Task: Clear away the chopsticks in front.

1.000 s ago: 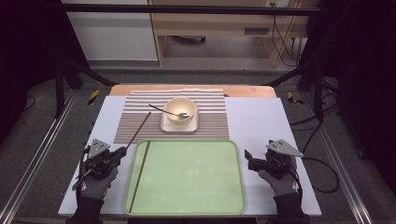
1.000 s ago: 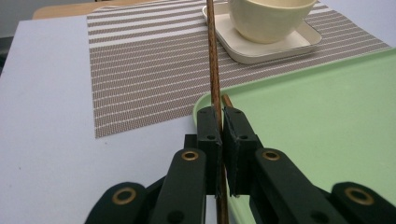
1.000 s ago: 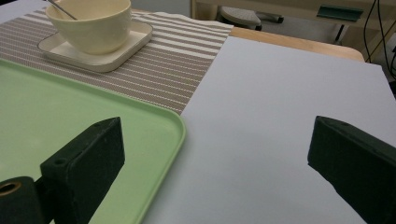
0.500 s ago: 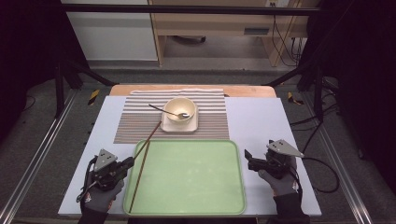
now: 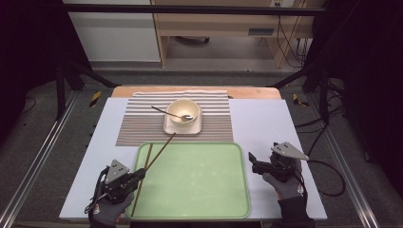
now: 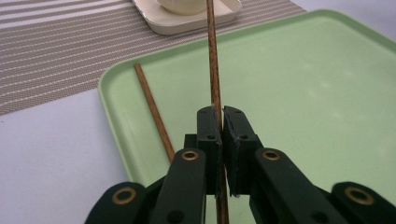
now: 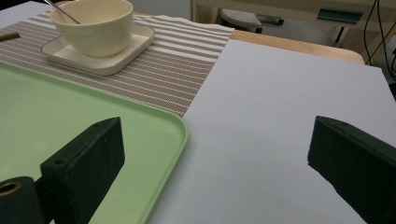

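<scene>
My left gripper (image 5: 141, 174) is over the near left corner of the green tray (image 5: 240, 152), shut on a brown chopstick (image 5: 161, 148) that slants up toward the square plate (image 5: 199, 127). In the left gripper view the jaws (image 6: 222, 116) pinch that chopstick (image 6: 213, 65) near its lower end. A second chopstick (image 5: 141, 180) (image 6: 153, 109) lies along the tray's left side. A cream bowl (image 5: 184, 110) with a spoon (image 5: 166, 112) stands on the plate. My right gripper (image 5: 253, 164) (image 7: 219, 158) rests open beside the tray's right rim (image 7: 180, 128), nothing between its jaws.
A striped placemat (image 5: 142, 118) lies under the plate at the back of the white table (image 5: 266, 123). The bowl (image 7: 93, 21) is far left in the right gripper view. Metal frame rails run along both table sides. Bare table lies right of the tray.
My left gripper has moved right and toward the near edge with the chopstick, whose far tip now reaches the plate. The right gripper and the chopstick in the tray have stayed put.
</scene>
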Action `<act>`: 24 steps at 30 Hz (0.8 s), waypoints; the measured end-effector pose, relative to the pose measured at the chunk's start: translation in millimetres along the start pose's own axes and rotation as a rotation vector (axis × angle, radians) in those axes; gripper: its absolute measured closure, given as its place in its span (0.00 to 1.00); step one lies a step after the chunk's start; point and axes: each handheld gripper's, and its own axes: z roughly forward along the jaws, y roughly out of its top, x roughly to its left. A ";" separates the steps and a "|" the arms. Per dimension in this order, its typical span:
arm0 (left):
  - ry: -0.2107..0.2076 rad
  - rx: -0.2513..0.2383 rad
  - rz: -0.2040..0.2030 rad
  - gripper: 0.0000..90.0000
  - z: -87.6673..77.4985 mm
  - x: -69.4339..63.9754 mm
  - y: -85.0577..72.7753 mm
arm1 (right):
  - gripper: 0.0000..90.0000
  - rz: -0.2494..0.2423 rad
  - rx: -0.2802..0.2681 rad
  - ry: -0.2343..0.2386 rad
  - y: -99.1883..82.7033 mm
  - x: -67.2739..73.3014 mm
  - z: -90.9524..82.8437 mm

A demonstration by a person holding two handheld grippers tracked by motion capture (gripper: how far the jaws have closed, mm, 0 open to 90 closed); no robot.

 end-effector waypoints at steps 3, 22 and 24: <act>-0.003 0.010 0.007 0.95 2.6 -4.1 -2.5 | 0.05 0.000 0.000 0.001 0.0 0.3 0.1; -0.027 0.101 0.066 0.95 19.7 -18.4 -13.4 | 0.05 -0.002 0.003 0.000 -0.4 0.5 0.8; -0.026 0.111 0.075 0.95 21.4 -19.3 -14.2 | 0.05 -0.003 0.005 0.001 -0.5 0.8 0.8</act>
